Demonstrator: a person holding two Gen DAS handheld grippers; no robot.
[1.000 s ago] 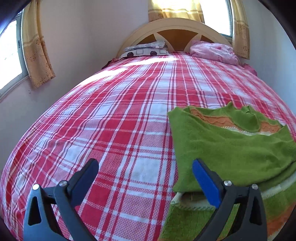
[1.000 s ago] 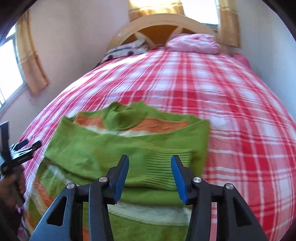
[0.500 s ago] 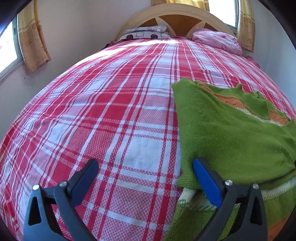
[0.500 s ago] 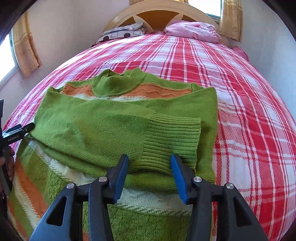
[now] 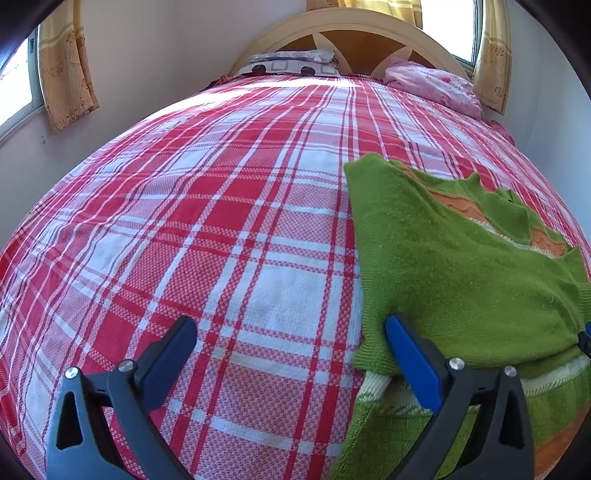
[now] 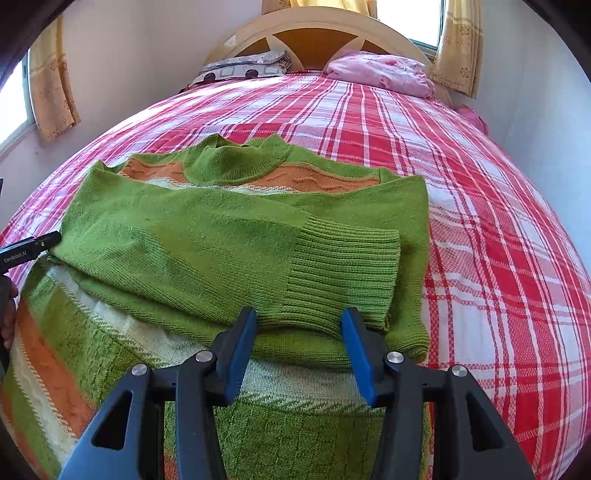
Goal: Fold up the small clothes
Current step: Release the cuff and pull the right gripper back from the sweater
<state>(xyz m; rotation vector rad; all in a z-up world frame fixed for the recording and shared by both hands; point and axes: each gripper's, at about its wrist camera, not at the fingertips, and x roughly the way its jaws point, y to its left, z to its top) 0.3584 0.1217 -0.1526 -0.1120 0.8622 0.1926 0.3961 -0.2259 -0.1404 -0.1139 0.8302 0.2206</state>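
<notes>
A green sweater [image 6: 207, 243] with orange and white stripes lies flat on the red plaid bed [image 6: 480, 229], both sleeves folded across its chest. The ribbed cuff [image 6: 343, 273] of the top sleeve lies just beyond my right gripper [image 6: 299, 328], which is open and empty over the sweater's middle. In the left wrist view the sweater [image 5: 454, 273] fills the right side. My left gripper [image 5: 291, 332] is open and empty, straddling the sweater's left edge; its right finger [image 5: 410, 354] lies over the folded sleeve's edge. The left gripper's tip also shows at the right wrist view's left border [image 6: 29, 247].
Two pillows, a patterned one [image 6: 243, 68] and a pink one [image 6: 380, 72], lie against the wooden headboard [image 6: 314, 35]. Walls close in on both sides of the bed. Curtained windows [image 5: 66, 70] stand at the left and behind the headboard.
Both grippers have moved lower and closer to the sweater; it looms larger in both views. The sweater itself has not shifted. Both grippers stay open.
</notes>
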